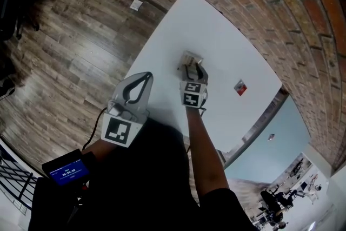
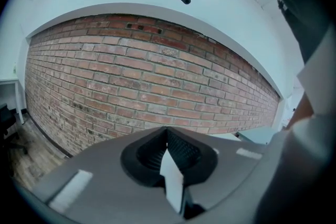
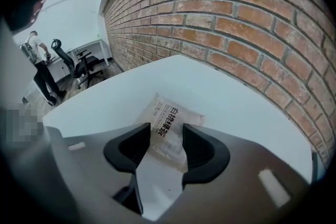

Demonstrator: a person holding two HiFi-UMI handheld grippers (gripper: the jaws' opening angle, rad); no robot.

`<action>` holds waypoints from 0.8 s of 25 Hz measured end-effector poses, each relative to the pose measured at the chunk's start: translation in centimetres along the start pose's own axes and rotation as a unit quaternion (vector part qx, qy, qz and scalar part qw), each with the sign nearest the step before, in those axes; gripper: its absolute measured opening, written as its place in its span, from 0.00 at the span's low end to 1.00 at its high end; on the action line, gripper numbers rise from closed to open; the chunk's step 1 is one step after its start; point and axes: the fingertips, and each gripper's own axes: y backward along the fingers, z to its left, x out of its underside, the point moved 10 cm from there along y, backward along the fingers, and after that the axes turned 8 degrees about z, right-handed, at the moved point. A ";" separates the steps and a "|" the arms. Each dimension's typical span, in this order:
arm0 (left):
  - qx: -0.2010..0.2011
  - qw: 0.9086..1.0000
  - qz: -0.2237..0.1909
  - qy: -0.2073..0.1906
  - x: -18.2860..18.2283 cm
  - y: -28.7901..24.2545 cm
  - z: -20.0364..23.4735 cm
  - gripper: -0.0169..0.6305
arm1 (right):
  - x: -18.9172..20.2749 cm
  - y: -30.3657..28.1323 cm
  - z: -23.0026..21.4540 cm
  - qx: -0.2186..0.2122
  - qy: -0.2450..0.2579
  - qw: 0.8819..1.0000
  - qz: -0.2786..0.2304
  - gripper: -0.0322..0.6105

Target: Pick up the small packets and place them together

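Pale packet (image 3: pixel 174 112) inside wide right hand-held gripper (image 3: pixel 167 134), red packet (image 1: pixel 240 86) apart — two, left hand-held gripper (image 2: pixel 167 136) closed

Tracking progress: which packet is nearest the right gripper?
The pale printed packet, lying between the right gripper's open jaws; the red packet lies well apart.

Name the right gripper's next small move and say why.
Probably close the right gripper on the packet. Its jaws stand open with the packet lying flat on the table between them, and the pads are not pressing it. A red packet lies apart on the same table, so one has yet to be carried to the other.
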 end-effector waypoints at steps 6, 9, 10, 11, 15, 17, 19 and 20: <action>0.009 1.000 0.003 -0.005 -0.3 -0.4 -0.1 0.03 | 0.0 0.3 -0.6 -0.019 0.073 0.997 0.007 0.36; 0.006 1.000 0.006 -0.001 -0.2 -0.5 -0.1 0.03 | -0.2 1.1 -1.1 -0.014 0.050 0.999 -0.002 0.37; 0.006 1.000 0.007 0.001 -0.2 -0.5 -0.1 0.03 | -0.3 1.4 -1.2 -0.011 0.033 0.999 -0.009 0.37; 0.005 1.000 0.009 0.002 -0.1 -0.4 -0.1 0.03 | -0.3 1.6 -1.2 -0.008 0.015 1.000 -0.014 0.37; 0.005 1.000 0.012 0.001 0.0 -0.3 0.0 0.03 | -0.1 1.4 -1.0 0.003 -0.046 0.999 -0.006 0.37; 0.004 1.000 0.013 0.000 0.0 -0.3 0.0 0.03 | 0.1 0.8 -1.0 0.004 -0.060 0.998 0.010 0.38; 0.003 1.000 0.013 0.002 0.1 -0.4 0.0 0.03 | 0.2 0.4 -1.0 0.003 -0.056 0.998 0.021 0.38; 0.003 1.000 0.014 0.004 0.1 -0.3 0.0 0.03 | 0.2 0.3 -1.1 0.001 -0.048 0.999 0.023 0.38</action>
